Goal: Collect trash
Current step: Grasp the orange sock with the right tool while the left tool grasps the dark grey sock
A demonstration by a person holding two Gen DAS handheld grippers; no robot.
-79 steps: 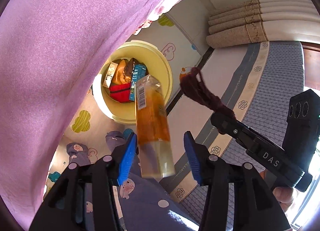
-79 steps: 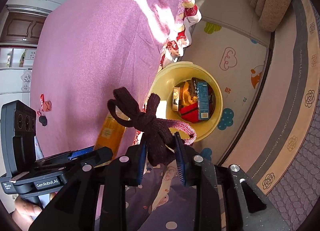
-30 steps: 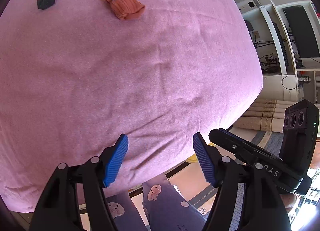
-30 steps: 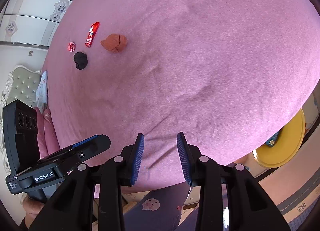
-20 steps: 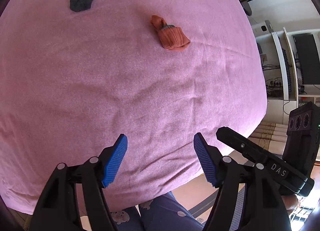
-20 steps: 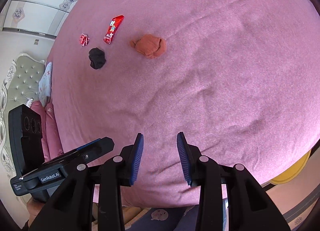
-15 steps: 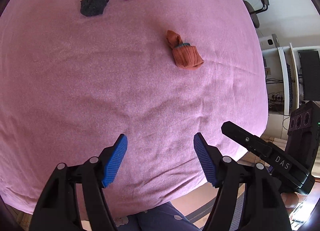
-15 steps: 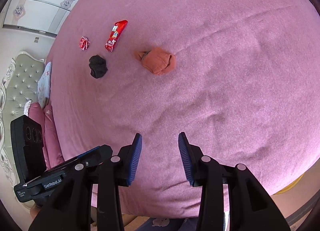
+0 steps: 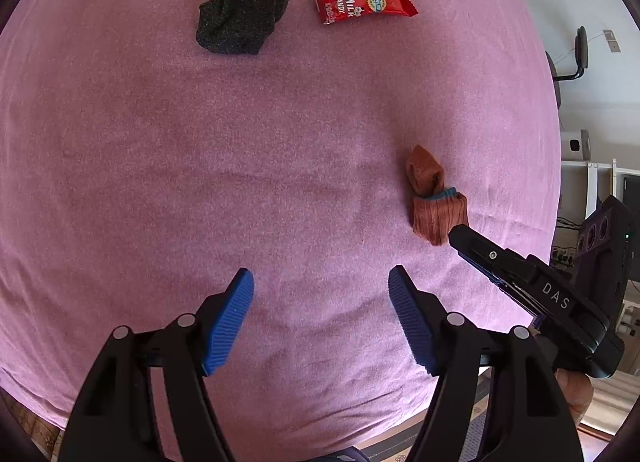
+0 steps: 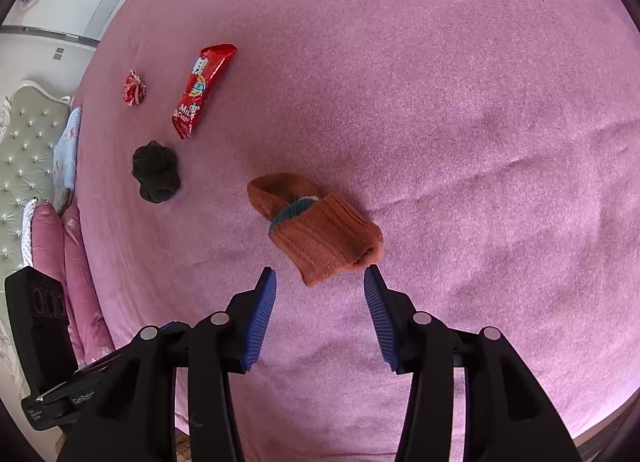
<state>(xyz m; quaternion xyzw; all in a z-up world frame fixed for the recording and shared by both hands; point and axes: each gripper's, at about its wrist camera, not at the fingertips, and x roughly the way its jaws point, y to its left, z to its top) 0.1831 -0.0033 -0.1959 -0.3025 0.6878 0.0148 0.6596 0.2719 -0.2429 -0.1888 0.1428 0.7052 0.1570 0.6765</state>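
On the pink bedspread [image 9: 200, 166] lie an orange rolled sock [image 9: 434, 204], a dark grey sock ball [image 9: 242, 20] and a red milk candy wrapper [image 9: 364, 2]. My left gripper [image 9: 320, 282] hangs open over bare cover, with nothing between its blue pads. In the right wrist view the orange sock [image 10: 320, 232] lies just beyond my right gripper [image 10: 320, 282], whose jaws are opening; the sock's near end sits at the tips, untouched. Farther left are the dark sock [image 10: 156, 172], the red wrapper [image 10: 204, 88] and a small crumpled red wrapper [image 10: 135, 88].
A tufted headboard [image 10: 28, 150] and pink pillows [image 10: 60, 254] line the bed's left side in the right wrist view. An office chair [image 9: 576, 58] and shelving [image 9: 592, 182] stand beyond the bed's right edge. The right gripper's body [image 9: 532, 294] reaches in beside the orange sock.
Both grippers swung from the yellow bin, where a bottle and a dark sock were held, to over the bed. The items grew nearer. The right jaws widened.
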